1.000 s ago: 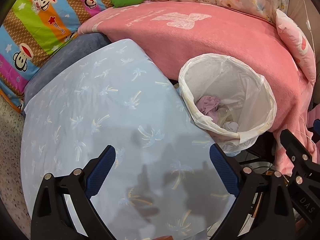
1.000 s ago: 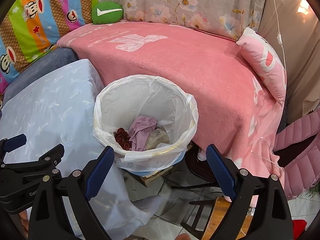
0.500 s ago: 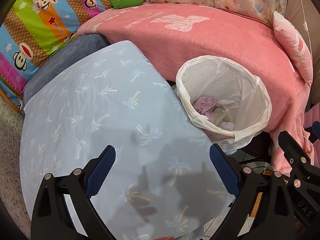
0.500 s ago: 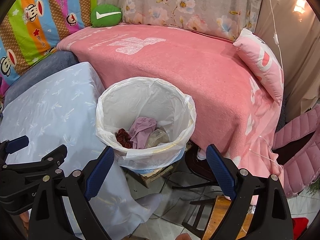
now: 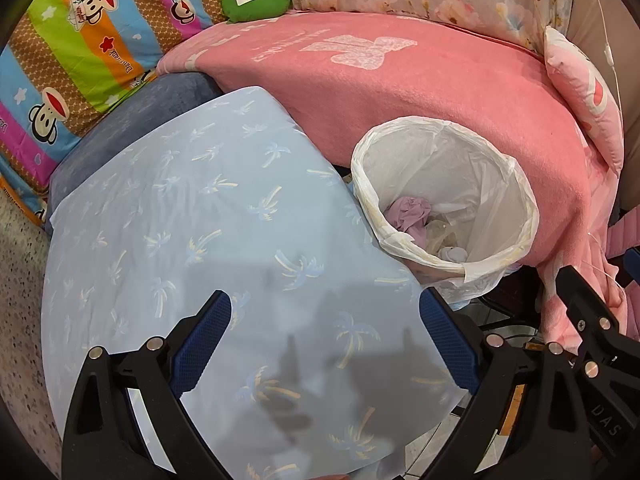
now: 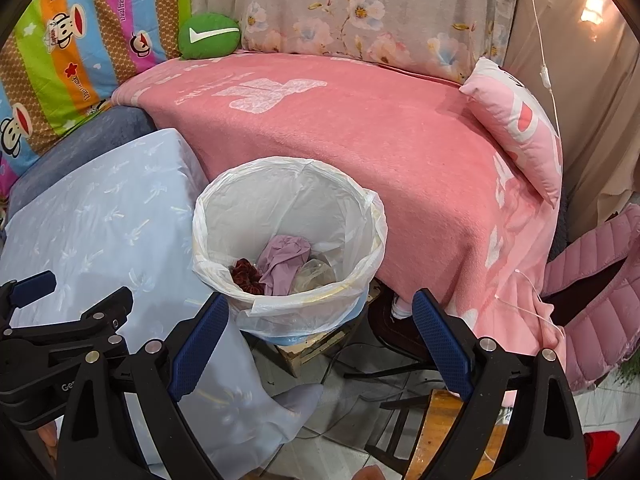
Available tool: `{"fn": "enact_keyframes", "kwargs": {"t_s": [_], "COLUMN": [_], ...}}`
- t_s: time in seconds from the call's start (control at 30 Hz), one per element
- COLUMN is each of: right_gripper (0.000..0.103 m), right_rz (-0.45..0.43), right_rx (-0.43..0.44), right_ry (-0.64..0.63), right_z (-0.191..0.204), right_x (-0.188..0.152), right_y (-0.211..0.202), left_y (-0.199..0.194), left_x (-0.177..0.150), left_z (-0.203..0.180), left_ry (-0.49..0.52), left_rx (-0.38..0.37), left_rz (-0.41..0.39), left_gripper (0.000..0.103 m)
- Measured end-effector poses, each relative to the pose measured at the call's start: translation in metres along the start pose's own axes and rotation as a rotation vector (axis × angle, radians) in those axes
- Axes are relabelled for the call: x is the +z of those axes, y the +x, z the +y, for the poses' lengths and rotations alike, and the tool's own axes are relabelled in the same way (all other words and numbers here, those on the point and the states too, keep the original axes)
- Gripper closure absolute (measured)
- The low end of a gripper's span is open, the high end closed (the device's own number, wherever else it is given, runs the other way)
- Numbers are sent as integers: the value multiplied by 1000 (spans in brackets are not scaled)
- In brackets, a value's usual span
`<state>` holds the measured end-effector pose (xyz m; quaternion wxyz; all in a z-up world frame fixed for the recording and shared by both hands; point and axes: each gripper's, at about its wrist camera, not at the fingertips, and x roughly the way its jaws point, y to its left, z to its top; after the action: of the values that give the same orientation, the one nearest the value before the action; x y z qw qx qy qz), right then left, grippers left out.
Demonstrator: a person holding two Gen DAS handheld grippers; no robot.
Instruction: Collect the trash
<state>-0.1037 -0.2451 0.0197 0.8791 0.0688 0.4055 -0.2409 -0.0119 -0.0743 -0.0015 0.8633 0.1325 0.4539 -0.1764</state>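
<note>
A bin lined with a white plastic bag [image 5: 496,168] [image 6: 280,192] stands between the blue-clothed table and the pink bed. Inside lie a crumpled lilac wrapper [image 5: 408,214] [image 6: 284,260], a dark red scrunched piece [image 6: 244,274] and clear plastic film [image 6: 314,274]. My left gripper [image 5: 324,340] hangs open over the light blue tablecloth [image 5: 180,220], with nothing between its fingers. My right gripper [image 6: 320,340] is open too, just in front of and above the bin, holding nothing. The left gripper's body [image 6: 60,328] shows at the lower left of the right wrist view.
A pink blanket [image 6: 360,128] covers the bed behind the bin, with a pink pillow [image 6: 520,128] at its right end and a green cushion [image 6: 208,36] at the back. A striped cartoon quilt [image 5: 80,40] lies left. Under the bed are a wooden stool [image 6: 452,432] and cables.
Both grippers have drawn back and up a little from the bin, which now looks smaller and farther off in each view. Both stay open and empty.
</note>
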Motion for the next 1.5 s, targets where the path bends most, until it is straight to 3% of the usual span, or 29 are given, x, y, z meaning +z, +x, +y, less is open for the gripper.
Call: {"fn": "enact_keyframes", "kwargs": {"t_s": [1.5], "right_gripper": [12], "right_rz": [12], "right_rx": [5], "right_ry": [17], "right_z": [-2], "right_x": [-5], "right_y": [6], "left_y": [-3], "left_x": [0], "left_z": [-10], "left_ry": [-3], "left_rx": [28], "left_rz": [-24], "left_gripper": [12]}}
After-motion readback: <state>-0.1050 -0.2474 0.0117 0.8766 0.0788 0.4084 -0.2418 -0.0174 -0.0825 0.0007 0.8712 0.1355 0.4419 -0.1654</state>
